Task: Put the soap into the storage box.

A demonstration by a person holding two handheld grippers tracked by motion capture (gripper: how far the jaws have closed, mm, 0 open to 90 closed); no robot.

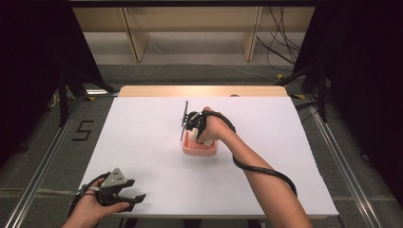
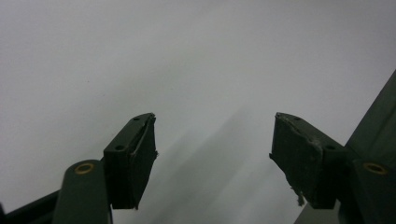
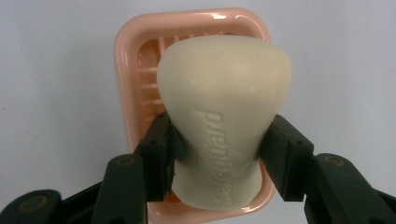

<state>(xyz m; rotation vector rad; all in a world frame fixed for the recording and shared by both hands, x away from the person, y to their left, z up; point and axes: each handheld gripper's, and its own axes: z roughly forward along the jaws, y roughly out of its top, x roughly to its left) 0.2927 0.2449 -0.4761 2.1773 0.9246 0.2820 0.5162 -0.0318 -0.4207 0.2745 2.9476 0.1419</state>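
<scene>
A cream bar of soap [image 3: 224,116] with embossed lettering is clamped at its waist between the jaws of my right gripper [image 3: 217,149]. It hangs just over a pink slatted soap dish [image 3: 128,88]. From above, that gripper [image 1: 198,135] points down over the pink soap dish [image 1: 199,149] near the table's middle, with a bit of the soap [image 1: 207,142] peeking out. My left gripper [image 1: 138,198] rests near the front left edge of the table, held by a hand. Its jaws stand wide apart with bare white surface between them, seen around my left gripper [image 2: 212,144].
The white table [image 1: 142,142] ends in a wooden strip at the far side. A black cable [image 1: 266,171] trails from the right gripper along the forearm. Dark stands and cables stand on the floor beyond the table.
</scene>
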